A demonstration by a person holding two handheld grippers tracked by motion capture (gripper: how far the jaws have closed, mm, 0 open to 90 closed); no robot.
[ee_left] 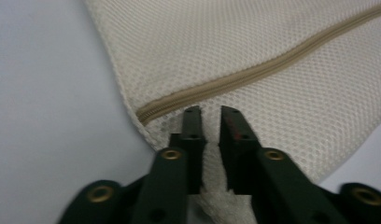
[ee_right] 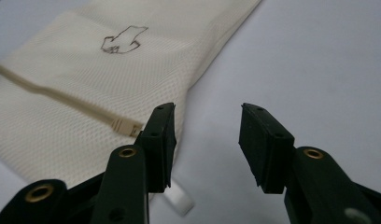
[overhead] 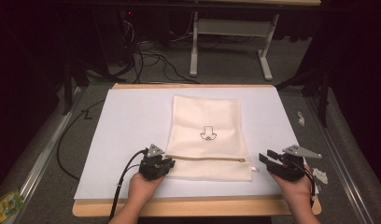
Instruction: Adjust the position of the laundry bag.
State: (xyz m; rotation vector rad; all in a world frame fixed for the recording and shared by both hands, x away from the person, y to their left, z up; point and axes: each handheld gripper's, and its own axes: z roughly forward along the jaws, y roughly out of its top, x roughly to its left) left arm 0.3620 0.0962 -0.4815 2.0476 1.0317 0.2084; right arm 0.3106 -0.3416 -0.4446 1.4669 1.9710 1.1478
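On the white sheet [overhead: 128, 121] lies the mesh zipper bag [overhead: 208, 135]. Left gripper [ee_left: 211, 112] pinches its corner fabric; right gripper [ee_right: 206, 122] stands spread beside the zipper slider [ee_right: 125, 127]. Weak pinch risks bag dragging.

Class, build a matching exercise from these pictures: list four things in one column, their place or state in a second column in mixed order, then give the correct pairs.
Column 1
1. left gripper
2. right gripper
3. zipper
4. black drawing

Column 2
A. runs across the mesh bag near its near edge
B. jaws wide apart, over the white sheet beside the bag
C. on the bag's middle, beyond the zipper
D. jaws nearly together, pinching the bag's corner

Pairs: 1-D, 2-B, 3-A, 4-C
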